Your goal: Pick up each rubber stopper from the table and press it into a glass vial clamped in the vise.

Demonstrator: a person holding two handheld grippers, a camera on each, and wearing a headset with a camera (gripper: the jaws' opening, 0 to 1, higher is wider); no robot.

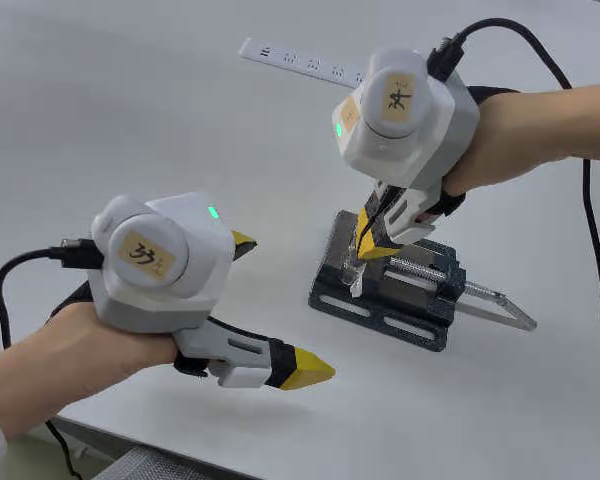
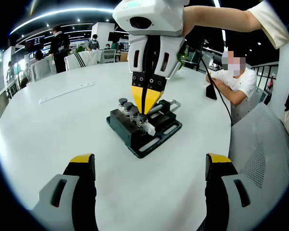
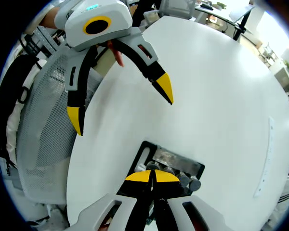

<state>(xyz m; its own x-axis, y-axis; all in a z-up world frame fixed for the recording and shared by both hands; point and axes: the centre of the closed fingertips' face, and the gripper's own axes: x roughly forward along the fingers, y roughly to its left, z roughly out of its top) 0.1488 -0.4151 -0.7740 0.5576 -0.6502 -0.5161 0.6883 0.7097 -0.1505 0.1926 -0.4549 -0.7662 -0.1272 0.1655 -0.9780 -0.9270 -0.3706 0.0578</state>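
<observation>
Left hand-held gripper [image 1: 280, 305] above white worktop [image 1: 130, 120], jaws spread wide, dark vise [image 1: 425, 295] right of centre, clamping row of glass vials [image 2: 135, 114] capped with rubber stoppers [image 2: 123, 101], right hand-held gripper [image 1: 365, 248] jaws closed together, tips down on end vial.

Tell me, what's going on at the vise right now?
Left tongs open, empty, off to the side. Right tongs shut, tips down at the vials in the vise. Nothing blocking.
</observation>
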